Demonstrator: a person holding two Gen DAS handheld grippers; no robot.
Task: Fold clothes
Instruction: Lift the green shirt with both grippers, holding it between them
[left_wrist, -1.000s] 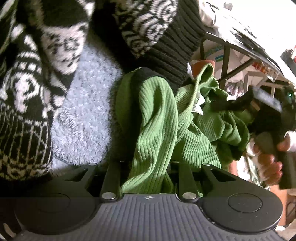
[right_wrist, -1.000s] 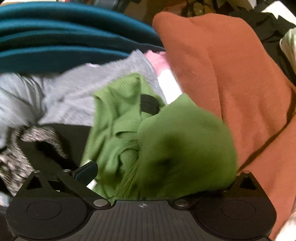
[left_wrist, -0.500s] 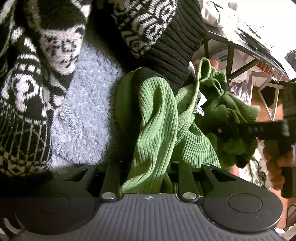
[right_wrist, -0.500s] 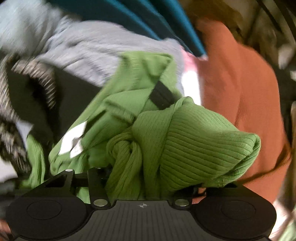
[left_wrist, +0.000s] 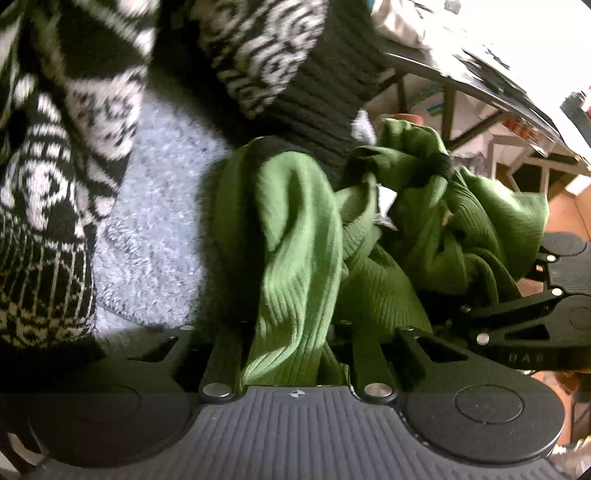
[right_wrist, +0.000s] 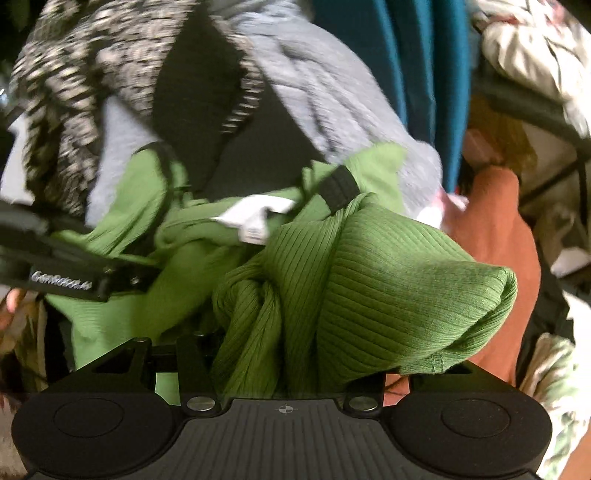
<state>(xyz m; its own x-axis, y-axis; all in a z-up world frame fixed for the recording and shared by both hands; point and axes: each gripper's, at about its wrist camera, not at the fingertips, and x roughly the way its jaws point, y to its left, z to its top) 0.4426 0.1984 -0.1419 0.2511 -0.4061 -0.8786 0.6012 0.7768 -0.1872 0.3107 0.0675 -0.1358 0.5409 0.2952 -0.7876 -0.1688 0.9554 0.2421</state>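
Left gripper (left_wrist: 295, 350) closing, jaws pinching bunched fold of green ribbed top (left_wrist: 295, 258). Right gripper (right_wrist: 284, 354) clamps another wad of same top (fingertips buried in cloth). Top slung between both, over grey fleece (left_wrist: 155, 240); patterned black-white knit (left_wrist: 48, 206) beyond; rust garment (right_wrist: 495, 236) at right.

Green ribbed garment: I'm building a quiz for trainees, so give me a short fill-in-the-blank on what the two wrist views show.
1. Both grippers, left gripper and right gripper, have bunched ____ ribbed fabric between their fingers.
2. In the left wrist view, the green garment lies against a fluffy ____ fabric.
3. Right of the green garment in the right wrist view lies a ____ cloth.

Missing words: green; grey; rust-orange
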